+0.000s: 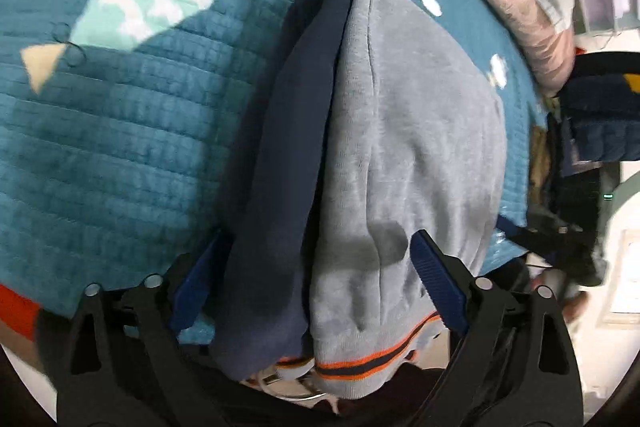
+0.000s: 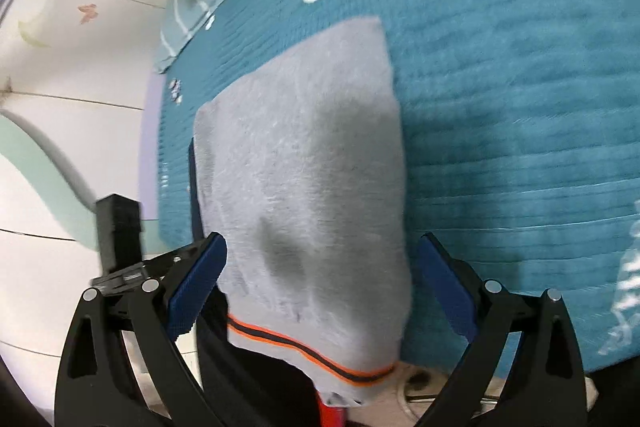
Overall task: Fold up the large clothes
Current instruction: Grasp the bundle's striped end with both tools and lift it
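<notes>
my left gripper (image 1: 316, 267) and right gripper (image 2: 322, 267) stand spread wide, straddling the grey garment (image 1: 404, 147) on the quilt (image 1: 120, 147). no legible writing or labels.

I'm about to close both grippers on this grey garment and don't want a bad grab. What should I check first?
1. Left gripper open around cloth: ok, fingers spread wide.
2. Right gripper open around cloth: ok.
3. Left grabs one layer only: not ok, the navy part also lies between its fingers.
4. Striped hem within right's reach: ok.
5. Grey garment lying flat on the teal quilt: cannot tell, view blurred.
</notes>
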